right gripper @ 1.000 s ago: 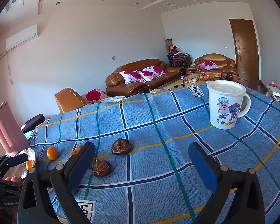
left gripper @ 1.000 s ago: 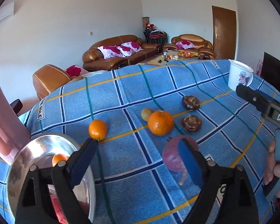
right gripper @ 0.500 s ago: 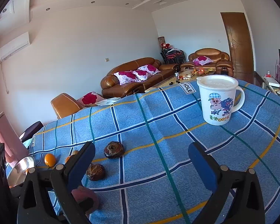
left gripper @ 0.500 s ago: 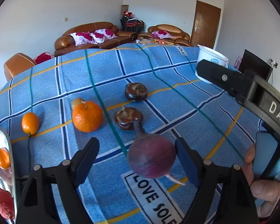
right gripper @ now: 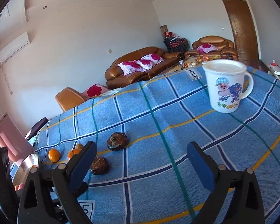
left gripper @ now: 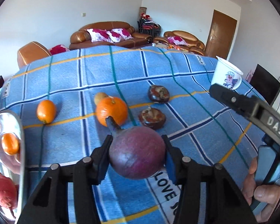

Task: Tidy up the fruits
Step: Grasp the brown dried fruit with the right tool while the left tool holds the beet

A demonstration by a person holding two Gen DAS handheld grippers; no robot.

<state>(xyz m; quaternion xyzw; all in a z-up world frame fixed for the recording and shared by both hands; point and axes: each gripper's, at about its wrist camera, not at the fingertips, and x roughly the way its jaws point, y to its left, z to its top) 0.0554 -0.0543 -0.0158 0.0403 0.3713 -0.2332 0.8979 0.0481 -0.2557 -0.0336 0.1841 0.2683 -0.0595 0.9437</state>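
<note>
In the lower middle of the left wrist view a purple round fruit (left gripper: 137, 154) with a dark stalk sits between our left gripper (left gripper: 138, 158) fingers, whose jaws have just been closing and now press its two sides. Above it on the blue checked cloth (left gripper: 186, 78) lie a large orange (left gripper: 112, 111), two dark brown fruits (left gripper: 152, 117) and a small orange (left gripper: 46, 111). At the left edge is a steel bowl (left gripper: 20, 136). Our right gripper (right gripper: 140, 163), just narrowing, stands wide and empty, a white mug (right gripper: 225, 85) at upper right.

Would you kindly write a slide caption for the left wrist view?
Left gripper, jaws just closing, clamps a purple round fruit on the blue plaid cloth, beside a steel bowl.
</note>
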